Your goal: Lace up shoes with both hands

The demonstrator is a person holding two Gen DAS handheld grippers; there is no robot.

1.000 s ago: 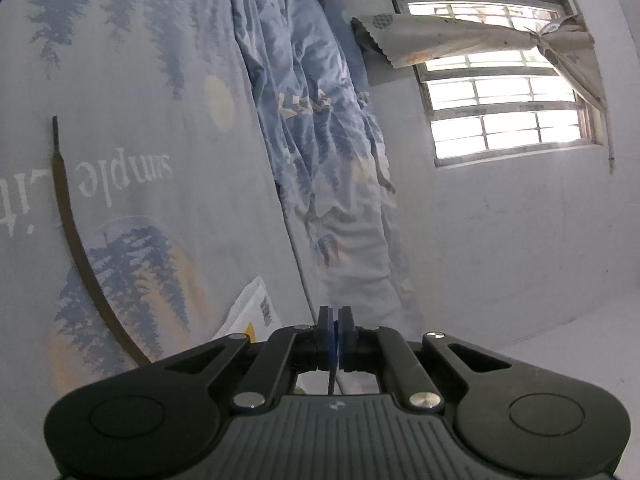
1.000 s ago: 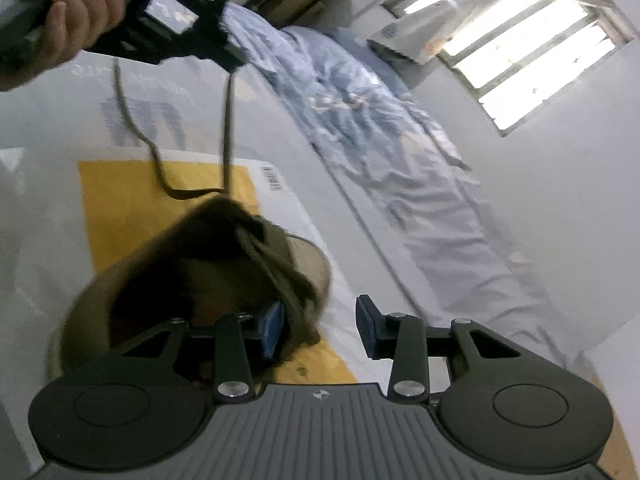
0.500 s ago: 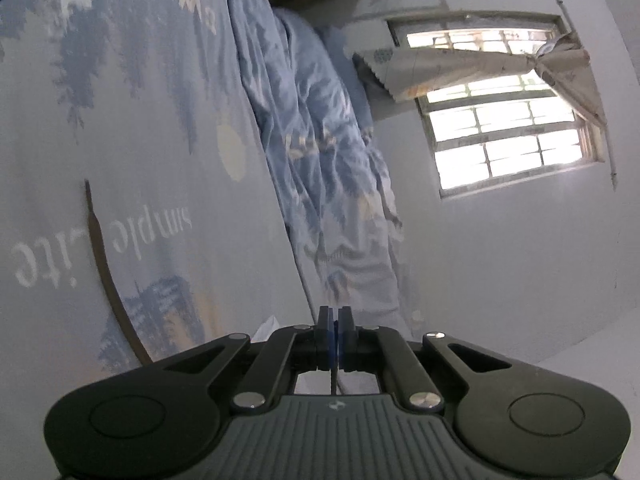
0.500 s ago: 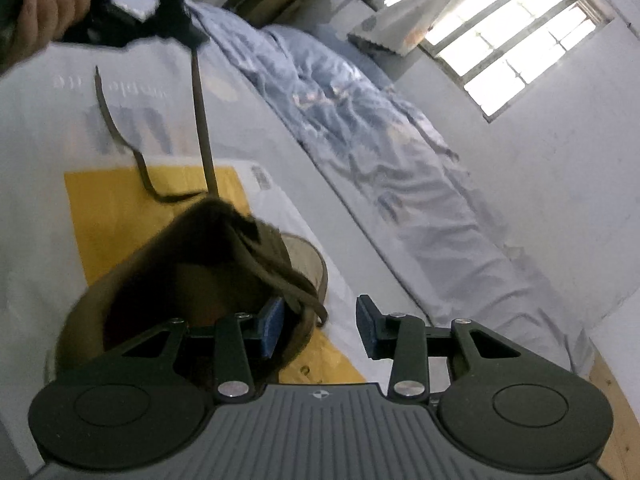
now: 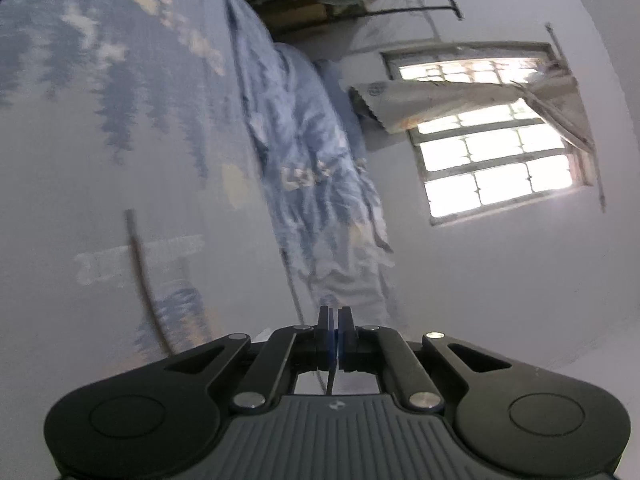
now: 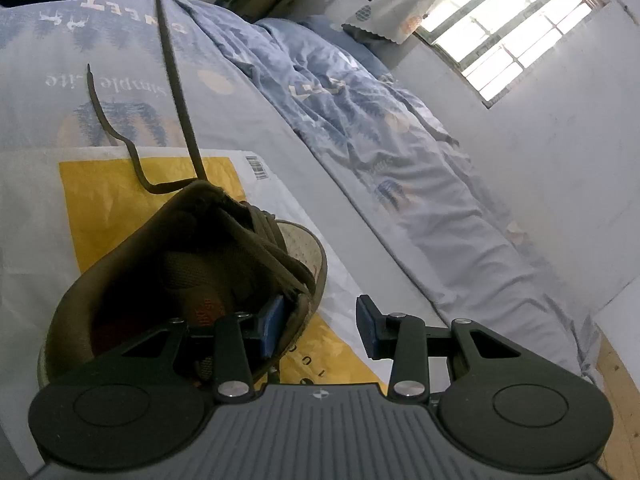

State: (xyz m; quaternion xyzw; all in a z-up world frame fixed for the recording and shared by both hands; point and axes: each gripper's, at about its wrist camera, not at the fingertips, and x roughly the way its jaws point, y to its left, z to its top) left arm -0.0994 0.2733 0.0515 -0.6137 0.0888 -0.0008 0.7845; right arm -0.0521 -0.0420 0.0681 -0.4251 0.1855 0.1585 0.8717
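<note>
Pulling a lace taut while the shoe is steadied on the bed.

The left gripper [image 5: 334, 334] is clamped shut on a thin dark strand, judged to be the shoelace [image 6: 176, 92] running tight from the olive shoe [image 6: 180, 276]. The right gripper [image 6: 320, 330] stands part open, one pad inside the shoe's collar, the other outside and clear. The lace is light, limp and likely slippery, best pinched near its tip; the shoe lies on a yellow-and-white bag [image 6: 104, 200].

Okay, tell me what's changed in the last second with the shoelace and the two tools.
The left tool, shut on the lace, has pulled away from the shoe and out of the right camera's view, drawing that strand taut. The right tool stayed open, one finger inside the shoe's collar. The loose lace end still lies on the bed.
</note>
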